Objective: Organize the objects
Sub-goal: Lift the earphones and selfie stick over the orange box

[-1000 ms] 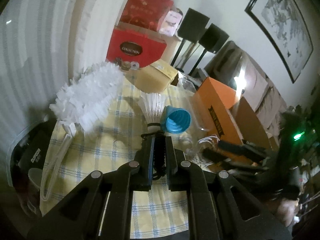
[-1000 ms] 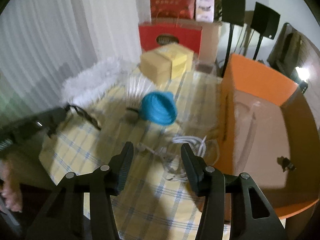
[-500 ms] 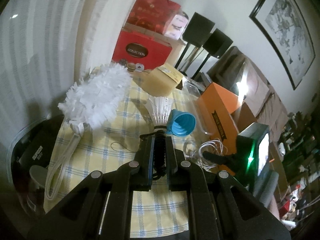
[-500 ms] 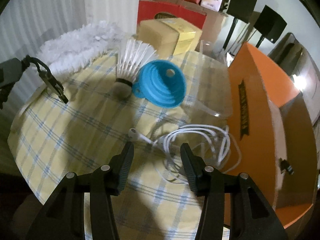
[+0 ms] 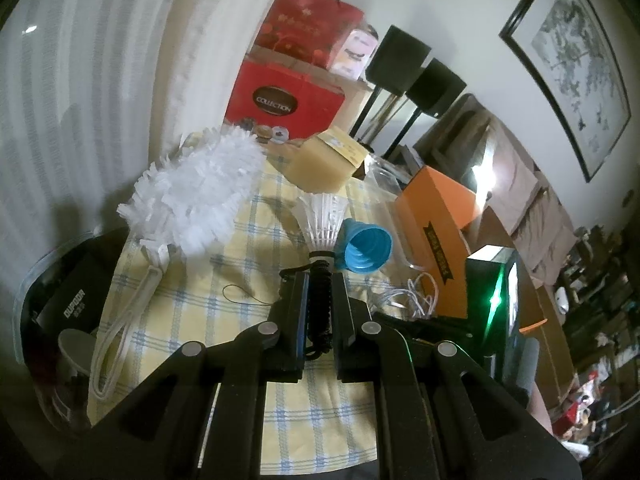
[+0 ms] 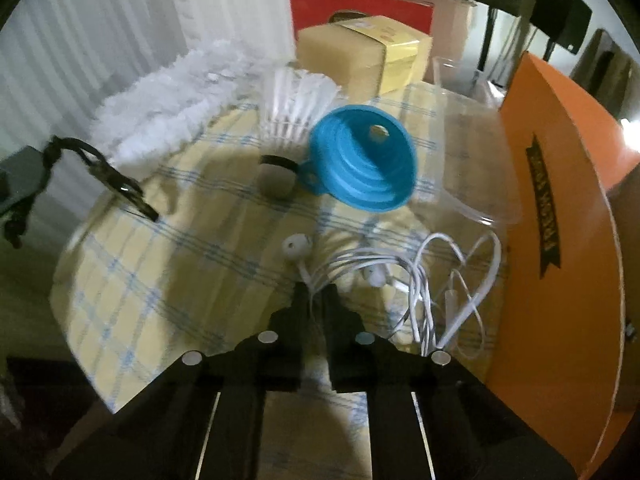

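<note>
right gripper (image 6: 316, 300) pinched tangled white earphone cable (image 6: 400, 276) for lifting; left gripper (image 5: 318, 280) clamped a black coiled cord (image 5: 320, 304) clear.

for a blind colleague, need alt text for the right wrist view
The right tool is shut on the cord of tangled white earphones on a yellow checked cloth. Beyond lie a blue funnel, a shuttlecock and a white duster; an orange box stands right.
</note>
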